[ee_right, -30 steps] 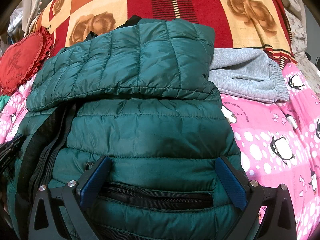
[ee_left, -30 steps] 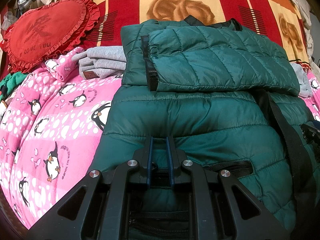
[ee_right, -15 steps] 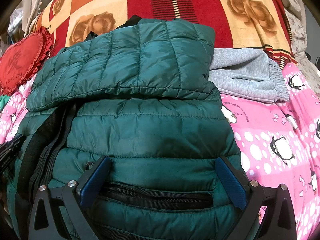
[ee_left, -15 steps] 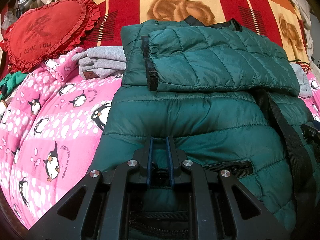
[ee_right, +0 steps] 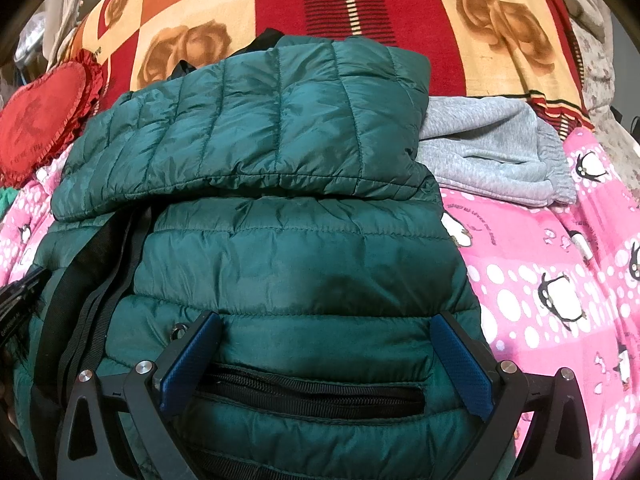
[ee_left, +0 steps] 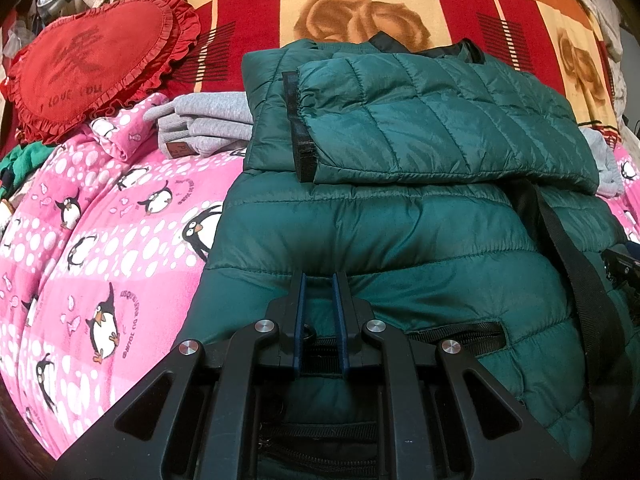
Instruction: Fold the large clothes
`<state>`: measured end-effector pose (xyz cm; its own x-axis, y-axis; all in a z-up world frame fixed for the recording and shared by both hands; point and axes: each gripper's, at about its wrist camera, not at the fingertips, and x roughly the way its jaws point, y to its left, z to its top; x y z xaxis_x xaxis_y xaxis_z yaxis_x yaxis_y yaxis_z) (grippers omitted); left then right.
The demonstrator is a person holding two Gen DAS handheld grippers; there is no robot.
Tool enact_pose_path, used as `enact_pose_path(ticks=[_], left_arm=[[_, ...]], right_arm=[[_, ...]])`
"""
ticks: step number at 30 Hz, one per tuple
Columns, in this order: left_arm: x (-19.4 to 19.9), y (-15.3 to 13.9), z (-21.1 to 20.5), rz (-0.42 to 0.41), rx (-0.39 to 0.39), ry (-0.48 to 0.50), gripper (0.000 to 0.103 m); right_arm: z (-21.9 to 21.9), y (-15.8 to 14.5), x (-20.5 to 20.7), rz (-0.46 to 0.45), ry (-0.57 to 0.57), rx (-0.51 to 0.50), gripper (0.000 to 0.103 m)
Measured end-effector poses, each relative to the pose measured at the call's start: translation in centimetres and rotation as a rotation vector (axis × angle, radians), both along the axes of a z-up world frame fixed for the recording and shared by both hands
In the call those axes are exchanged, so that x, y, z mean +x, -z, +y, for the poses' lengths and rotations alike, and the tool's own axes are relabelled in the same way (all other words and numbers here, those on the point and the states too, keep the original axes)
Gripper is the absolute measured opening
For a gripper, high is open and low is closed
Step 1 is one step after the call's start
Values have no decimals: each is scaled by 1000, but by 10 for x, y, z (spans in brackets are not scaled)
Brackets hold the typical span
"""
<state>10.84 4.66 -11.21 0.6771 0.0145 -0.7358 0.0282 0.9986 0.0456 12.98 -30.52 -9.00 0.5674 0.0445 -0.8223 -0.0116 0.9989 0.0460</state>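
A dark green quilted puffer jacket (ee_left: 400, 240) lies on a pink penguin-print blanket (ee_left: 100, 240), one sleeve (ee_right: 260, 128) folded across its chest. At its hem, the left gripper (ee_left: 319, 292) is pinched on a fold of jacket fabric; the right gripper (ee_right: 326, 344) stands spread wide over its zipped pocket (ee_right: 316, 394). Grey folded sweatpants (ee_right: 492, 156) lie behind the jacket.

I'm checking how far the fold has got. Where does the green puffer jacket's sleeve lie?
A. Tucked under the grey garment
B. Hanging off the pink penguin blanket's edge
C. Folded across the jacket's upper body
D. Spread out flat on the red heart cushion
C: the sleeve lies crosswise on the green puffer jacket, its black cuff resting on the jacket's body.
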Motion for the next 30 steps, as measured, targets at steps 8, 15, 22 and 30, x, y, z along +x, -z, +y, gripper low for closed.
enact_pose_path(ticks=[8, 15, 22, 30], left_arm=[[-10, -10, 14, 20, -71, 13, 13], [-38, -26, 57, 64, -160, 13, 50], [-56, -14, 87, 148, -221, 55, 50], [-83, -8, 90, 176, -310, 127, 55]], right_arm=[[-13, -13, -20, 37, -18, 20, 103], [-61, -21, -59, 7, 3, 37, 103], [-107, -9, -91, 78, 27, 162, 103], [-112, 0, -127, 112, -112, 416, 103]])
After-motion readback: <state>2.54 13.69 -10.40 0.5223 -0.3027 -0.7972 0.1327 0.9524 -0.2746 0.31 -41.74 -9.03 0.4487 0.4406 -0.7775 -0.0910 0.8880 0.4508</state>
